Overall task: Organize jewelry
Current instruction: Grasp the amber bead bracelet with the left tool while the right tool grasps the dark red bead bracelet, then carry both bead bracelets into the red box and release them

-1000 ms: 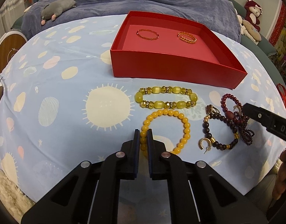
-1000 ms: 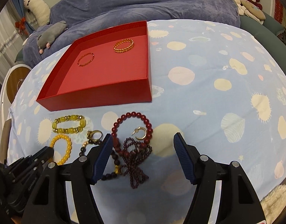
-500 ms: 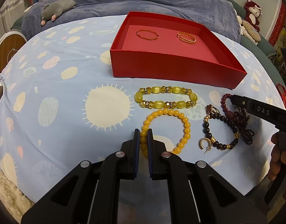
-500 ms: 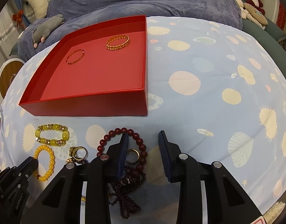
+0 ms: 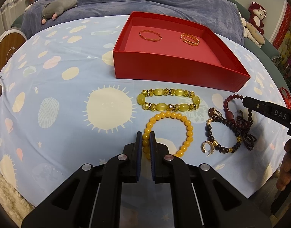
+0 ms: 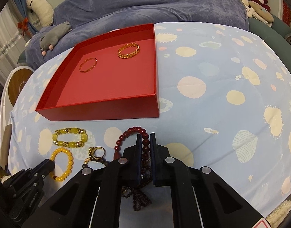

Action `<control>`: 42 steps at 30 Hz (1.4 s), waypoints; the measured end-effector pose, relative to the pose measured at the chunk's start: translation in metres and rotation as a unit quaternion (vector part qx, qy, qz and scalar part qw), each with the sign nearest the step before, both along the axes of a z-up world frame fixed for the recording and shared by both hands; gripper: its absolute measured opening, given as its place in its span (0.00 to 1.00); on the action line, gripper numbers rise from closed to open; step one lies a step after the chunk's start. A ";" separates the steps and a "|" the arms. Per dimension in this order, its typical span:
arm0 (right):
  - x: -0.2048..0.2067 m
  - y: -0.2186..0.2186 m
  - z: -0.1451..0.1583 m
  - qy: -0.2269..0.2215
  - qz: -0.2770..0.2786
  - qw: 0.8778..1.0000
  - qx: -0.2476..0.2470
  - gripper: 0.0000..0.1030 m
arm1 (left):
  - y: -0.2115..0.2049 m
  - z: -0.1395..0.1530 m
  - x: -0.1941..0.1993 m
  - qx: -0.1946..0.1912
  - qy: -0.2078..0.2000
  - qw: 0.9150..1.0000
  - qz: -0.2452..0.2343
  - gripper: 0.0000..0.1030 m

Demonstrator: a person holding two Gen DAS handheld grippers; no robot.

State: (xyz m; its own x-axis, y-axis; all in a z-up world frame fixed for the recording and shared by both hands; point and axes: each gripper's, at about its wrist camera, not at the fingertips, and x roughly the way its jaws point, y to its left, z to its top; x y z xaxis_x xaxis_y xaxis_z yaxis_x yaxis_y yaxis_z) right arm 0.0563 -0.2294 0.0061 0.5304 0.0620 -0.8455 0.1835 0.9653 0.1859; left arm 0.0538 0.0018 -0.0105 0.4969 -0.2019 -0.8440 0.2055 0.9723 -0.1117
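Home bedroom, patterned bedsheet (image 5: 60,98), purple blanket (image 5: 145,1), plush toys (image 5: 58,5)

The right gripper (image 6: 145,142) has its jaws clamped on the dark red bead bracelet (image 6: 135,133), which lies on the spotted blue cloth (image 6: 211,95) — just in front of the red box (image 6: 107,110). Two gold bangles (image 6: 128,50) rest inside the box. At lower left sits the left gripper (image 6: 48,166) on a yellow bead bracelet (image 6: 62,163).
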 end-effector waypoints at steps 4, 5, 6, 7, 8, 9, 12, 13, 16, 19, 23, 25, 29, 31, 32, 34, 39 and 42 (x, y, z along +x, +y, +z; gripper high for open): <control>-0.008 0.004 0.019 -0.018 0.007 1.000 0.020 0.08 | 0.002 0.004 -0.001 -0.009 -0.001 1.000 0.003 0.07; -0.010 0.006 0.023 -0.022 0.010 0.999 0.023 0.08 | 0.002 0.005 -0.002 -0.011 -0.002 1.000 0.003 0.07; -0.012 0.008 0.027 -0.025 0.014 0.999 0.026 0.08 | 0.002 0.007 -0.003 -0.012 -0.004 1.000 0.002 0.07; -0.014 0.009 0.031 -0.026 0.016 0.999 0.029 0.08 | 0.002 0.009 -0.003 -0.014 -0.006 1.000 0.000 0.07; -0.017 0.010 0.034 -0.029 0.018 0.999 0.032 0.08 | 0.002 0.012 -0.004 -0.016 -0.008 1.000 -0.001 0.07; -0.019 0.012 0.037 -0.031 0.021 0.999 0.033 0.08 | 0.002 0.015 -0.004 -0.018 -0.009 1.000 -0.002 0.07; -0.027 0.015 0.045 -0.035 0.028 0.998 0.035 0.08 | 0.001 0.024 -0.007 -0.026 -0.013 1.000 -0.005 0.07; -0.029 0.015 0.048 -0.036 0.031 0.998 0.035 0.08 | 0.001 0.027 -0.007 -0.028 -0.015 0.999 -0.006 0.07; -0.035 0.015 0.054 -0.040 0.035 0.998 0.037 0.08 | -0.001 0.039 -0.009 -0.038 -0.019 0.999 -0.012 0.07; -0.037 0.016 0.062 -0.045 0.038 0.997 0.041 0.08 | -0.004 0.053 -0.009 -0.047 -0.025 0.998 -0.022 0.07; -0.034 0.019 0.077 -0.058 0.046 0.996 0.041 0.08 | -0.008 0.075 -0.003 -0.064 -0.032 0.997 -0.033 0.07; -0.027 0.020 0.085 -0.066 0.051 0.996 0.043 0.08 | -0.013 0.088 0.004 -0.068 -0.041 0.996 -0.042 0.07; -0.002 0.021 0.104 -0.088 0.061 0.993 0.044 0.08 | -0.026 0.118 0.027 -0.072 -0.069 0.993 -0.063 0.07; 0.016 0.020 0.113 -0.097 0.066 0.992 0.043 0.08 | -0.033 0.132 0.043 -0.081 -0.081 0.991 -0.069 0.07; 0.025 0.021 0.116 -0.101 0.069 0.992 0.041 0.08 | -0.037 0.137 0.052 -0.088 -0.086 0.990 -0.072 0.07; 0.045 0.021 0.119 -0.104 0.073 0.991 0.036 0.08 | -0.043 0.146 0.071 -0.103 -0.092 0.988 -0.077 0.07; 0.092 0.020 0.105 -0.094 0.076 0.992 0.045 0.08 | -0.057 0.140 0.118 -0.134 -0.079 0.985 -0.076 0.07; 0.116 0.017 0.085 -0.077 0.073 0.992 0.068 0.08 | -0.060 0.118 0.144 -0.150 -0.049 0.985 -0.073 0.07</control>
